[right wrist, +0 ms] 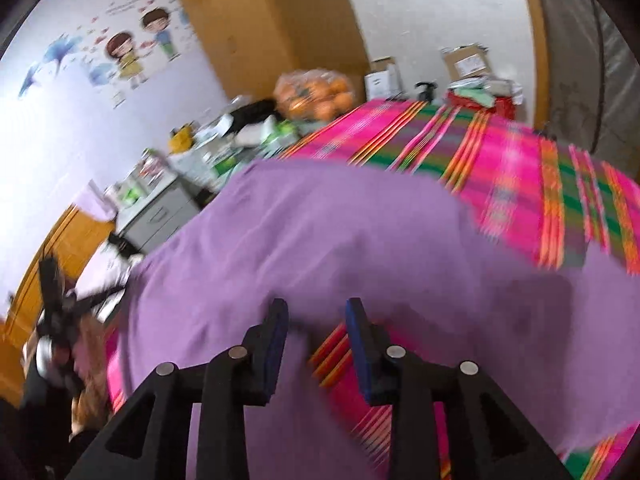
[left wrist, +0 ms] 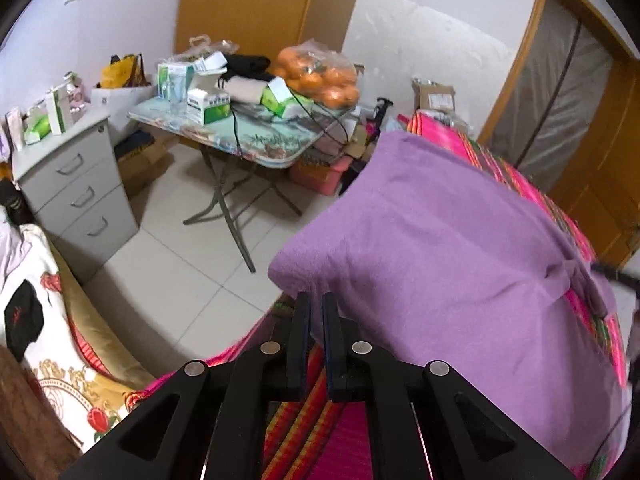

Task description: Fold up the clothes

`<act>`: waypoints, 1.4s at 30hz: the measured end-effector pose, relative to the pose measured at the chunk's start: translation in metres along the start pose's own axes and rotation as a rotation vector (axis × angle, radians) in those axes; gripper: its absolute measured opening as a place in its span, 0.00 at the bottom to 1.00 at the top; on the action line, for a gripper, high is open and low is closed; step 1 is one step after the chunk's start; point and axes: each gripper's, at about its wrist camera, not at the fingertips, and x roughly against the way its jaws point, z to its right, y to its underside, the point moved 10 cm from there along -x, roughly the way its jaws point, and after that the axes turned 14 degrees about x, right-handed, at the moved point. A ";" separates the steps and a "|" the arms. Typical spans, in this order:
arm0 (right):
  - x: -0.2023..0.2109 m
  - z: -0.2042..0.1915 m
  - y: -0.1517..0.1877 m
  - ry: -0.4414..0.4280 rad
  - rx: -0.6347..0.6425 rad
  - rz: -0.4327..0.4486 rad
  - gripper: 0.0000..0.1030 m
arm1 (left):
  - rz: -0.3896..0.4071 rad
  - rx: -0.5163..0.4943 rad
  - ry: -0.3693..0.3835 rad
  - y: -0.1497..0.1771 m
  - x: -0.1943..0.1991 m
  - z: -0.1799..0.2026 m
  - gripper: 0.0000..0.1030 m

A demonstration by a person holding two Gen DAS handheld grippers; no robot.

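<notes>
- Lying spread ahead of both grippers, the purple garment covers much of the striped pink bedspread, so the bed serves as the flat surface for folding.
- Left gripper: its fingers are pressed nearly together, with only a thin slit between them. The purple cloth's near edge runs right at the tips, and a fold of it seems to be pinched there, though the cloth inside the slit is hard to make out.
- Beyond the left gripper's tips and to its right, the garment's corner hangs over the bed's edge above the tiled floor; a hold at this edge would let the cloth be drawn over itself.
- Right gripper: its fingers stand spread, nothing between them. Purple cloth lies under and beside its left finger, bare bedspread shows under the gap, and more purple extends past the tips.
- The right wrist view is blurred, suggesting motion; its direction cannot be told.
- Seen from the right gripper, the other gripper sits far to its left at the garment's opposite edge, so the two bracket the cloth.
- Whether the garment is already doubled or lies in a single layer is unclear; the surface looks smooth with one raised crease.
</notes>
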 end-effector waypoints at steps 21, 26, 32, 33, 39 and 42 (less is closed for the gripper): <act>0.058 0.081 0.077 0.216 -0.341 0.082 0.31 | -0.110 -0.120 0.182 0.035 -0.003 0.110 0.16; 0.099 0.137 0.088 0.339 -0.472 0.150 0.32 | -0.154 -0.191 0.256 0.053 -0.013 0.159 0.16; 0.138 0.209 0.119 0.491 -0.585 0.148 0.39 | -0.180 -0.246 0.267 0.066 -0.027 0.181 0.16; 0.137 0.216 0.124 0.493 -0.596 0.138 0.40 | -0.186 -0.246 0.266 0.068 -0.029 0.180 0.16; 0.131 0.259 0.151 0.506 -0.661 0.079 0.43 | -0.207 -0.245 0.260 0.076 -0.039 0.177 0.16; 0.124 0.260 0.145 0.517 -0.630 0.080 0.16 | -0.195 -0.251 0.261 0.076 -0.040 0.179 0.16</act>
